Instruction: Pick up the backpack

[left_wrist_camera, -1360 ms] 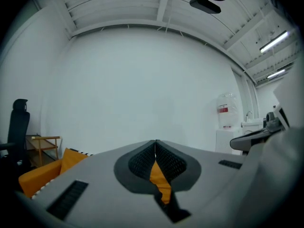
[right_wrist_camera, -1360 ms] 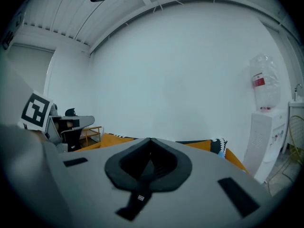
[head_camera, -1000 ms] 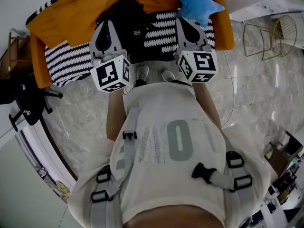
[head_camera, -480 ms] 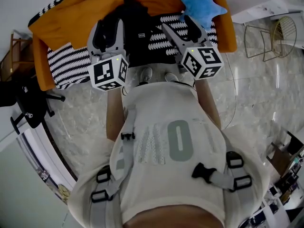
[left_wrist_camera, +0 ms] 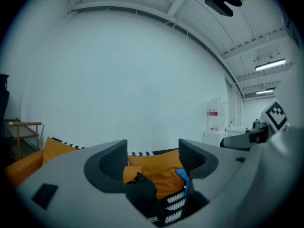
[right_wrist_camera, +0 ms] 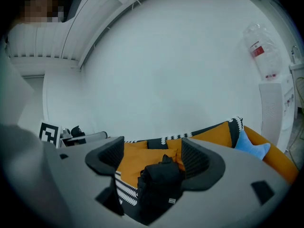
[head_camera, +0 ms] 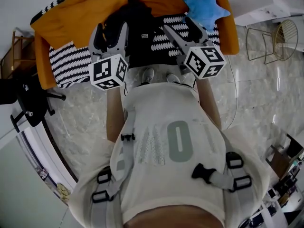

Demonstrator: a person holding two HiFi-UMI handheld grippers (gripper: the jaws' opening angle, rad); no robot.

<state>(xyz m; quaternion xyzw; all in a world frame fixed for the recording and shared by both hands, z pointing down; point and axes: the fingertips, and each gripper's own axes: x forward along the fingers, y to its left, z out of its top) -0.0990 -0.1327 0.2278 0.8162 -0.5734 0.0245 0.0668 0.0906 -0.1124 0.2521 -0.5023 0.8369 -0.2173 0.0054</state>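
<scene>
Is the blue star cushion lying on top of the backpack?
No: the blue star cushion lies on the orange sofa, clear of the black backpack, with the striped throw between them.

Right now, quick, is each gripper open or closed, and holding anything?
Left gripper: open, jaws just been opening, nothing gripped between them.
Right gripper: open, jaws just been opening, nothing gripped between them.

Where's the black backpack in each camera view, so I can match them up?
Head view: the backpack is at upper centre, on the orange sofa.
Left gripper view: the backpack is at the bottom, just left of centre.
Right gripper view: the backpack is at bottom centre.
Shared landmark: the blue star cushion, to the backpack's right in every view.
</scene>
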